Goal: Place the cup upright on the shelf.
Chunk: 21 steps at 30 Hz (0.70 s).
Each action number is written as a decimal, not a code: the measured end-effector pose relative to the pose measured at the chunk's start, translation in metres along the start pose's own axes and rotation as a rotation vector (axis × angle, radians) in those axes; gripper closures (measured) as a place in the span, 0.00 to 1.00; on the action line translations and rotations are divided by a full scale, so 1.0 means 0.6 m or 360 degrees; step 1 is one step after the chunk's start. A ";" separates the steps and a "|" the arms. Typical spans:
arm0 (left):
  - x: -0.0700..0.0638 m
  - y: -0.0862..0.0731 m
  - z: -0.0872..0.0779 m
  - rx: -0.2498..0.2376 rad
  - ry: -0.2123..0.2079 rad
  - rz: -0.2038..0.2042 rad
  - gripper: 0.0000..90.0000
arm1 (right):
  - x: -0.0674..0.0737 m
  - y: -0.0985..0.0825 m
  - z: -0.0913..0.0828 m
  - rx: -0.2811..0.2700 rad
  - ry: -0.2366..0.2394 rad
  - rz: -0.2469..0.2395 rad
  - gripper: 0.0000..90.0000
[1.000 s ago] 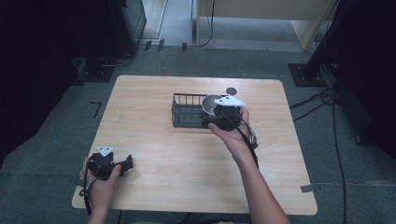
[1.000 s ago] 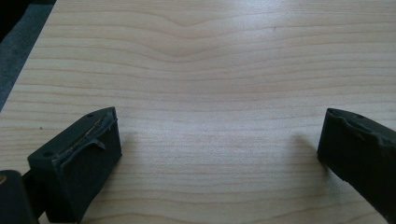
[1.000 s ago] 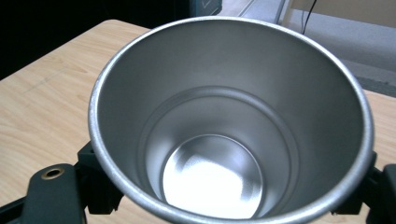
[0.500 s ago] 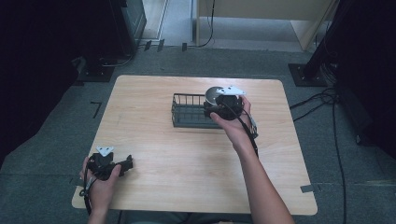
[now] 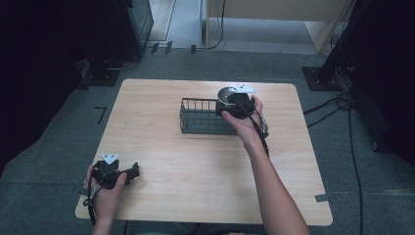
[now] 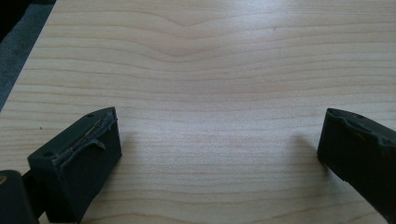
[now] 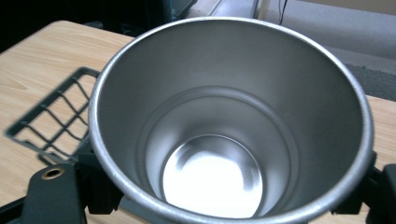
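The right gripper (image 5: 230,100), clamping the cup (image 5: 226,94), is moving farther back over the basket (image 5: 198,117); left gripper (image 5: 128,173), jaws apart, is staying put.

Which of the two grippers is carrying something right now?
The right gripper, by the wire basket: its jaws clamp a steel cup. The left gripper rests open with nothing between its jaws.

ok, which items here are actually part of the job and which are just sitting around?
In the job:
- steel cup, clamped in the right gripper
- black wire basket, right beside the cup

Not in the job:
- left gripper, open, nothing between its fingers, idle at the near corner of the table
- cables on the floor
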<state>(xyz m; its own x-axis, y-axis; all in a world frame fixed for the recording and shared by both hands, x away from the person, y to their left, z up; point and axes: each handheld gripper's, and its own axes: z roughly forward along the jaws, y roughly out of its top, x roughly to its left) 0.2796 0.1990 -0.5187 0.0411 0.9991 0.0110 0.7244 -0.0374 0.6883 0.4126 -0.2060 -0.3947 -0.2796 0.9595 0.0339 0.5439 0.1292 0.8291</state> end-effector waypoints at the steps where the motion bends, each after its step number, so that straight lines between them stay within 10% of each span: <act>1: 0.000 0.000 0.000 0.0000 0.0000 0.0000 0.00 | -0.002 -0.001 0.004 0.0008 -0.0011 0.0006 0.20; 21: 0.000 0.000 0.000 0.0000 0.0000 0.0000 0.00 | -0.007 -0.031 0.065 0.0078 -0.0045 0.0034 0.20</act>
<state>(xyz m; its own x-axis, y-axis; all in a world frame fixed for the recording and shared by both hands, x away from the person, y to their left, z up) 0.2796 0.1990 -0.5187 0.0412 0.9991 0.0109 0.7245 -0.0374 0.6883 0.4343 -0.2026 -0.4320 -0.2452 0.9689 0.0349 0.5877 0.1199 0.8001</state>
